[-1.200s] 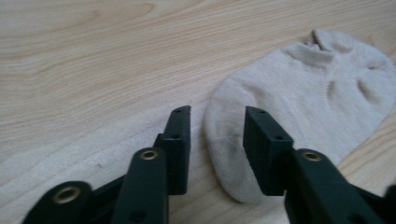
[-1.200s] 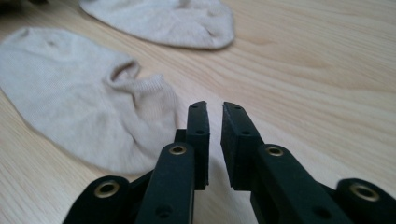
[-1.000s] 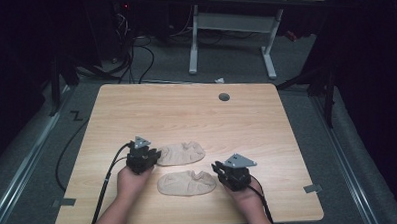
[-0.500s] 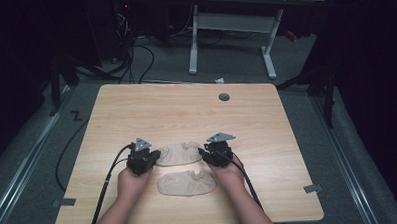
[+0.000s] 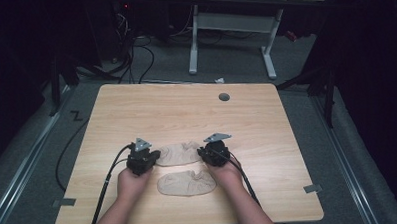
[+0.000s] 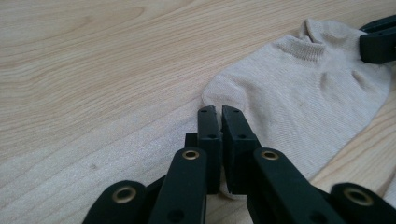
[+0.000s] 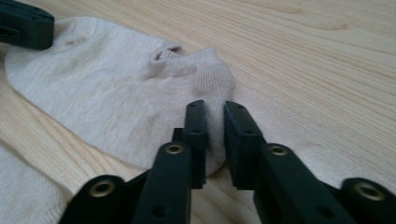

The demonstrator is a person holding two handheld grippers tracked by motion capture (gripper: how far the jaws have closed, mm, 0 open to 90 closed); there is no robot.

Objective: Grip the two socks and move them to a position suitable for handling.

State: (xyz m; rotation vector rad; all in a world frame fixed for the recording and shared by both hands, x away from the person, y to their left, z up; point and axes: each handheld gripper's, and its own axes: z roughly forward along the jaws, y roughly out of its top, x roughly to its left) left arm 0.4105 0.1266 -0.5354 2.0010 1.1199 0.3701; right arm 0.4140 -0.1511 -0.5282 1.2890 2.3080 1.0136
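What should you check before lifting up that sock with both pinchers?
1. Left gripper shut on the far sock: ok, its toe edge is pinched.
2. Right gripper shut on the same sock's heel end: ok, fabric sits between the jaws.
3. Near sock free of both grippers: ok.
4. Far sock lying flat: ok.
5. Grip firm enough to lift: cannot tell.

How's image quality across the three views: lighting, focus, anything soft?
High view: table lit evenly, surroundings nearly black, far sock small and low in detail. Left gripper view: sock knit sharp, own jaws at the bottom slightly soft. Right gripper view: sock cuff crisp, far wood grain softens, no glare.
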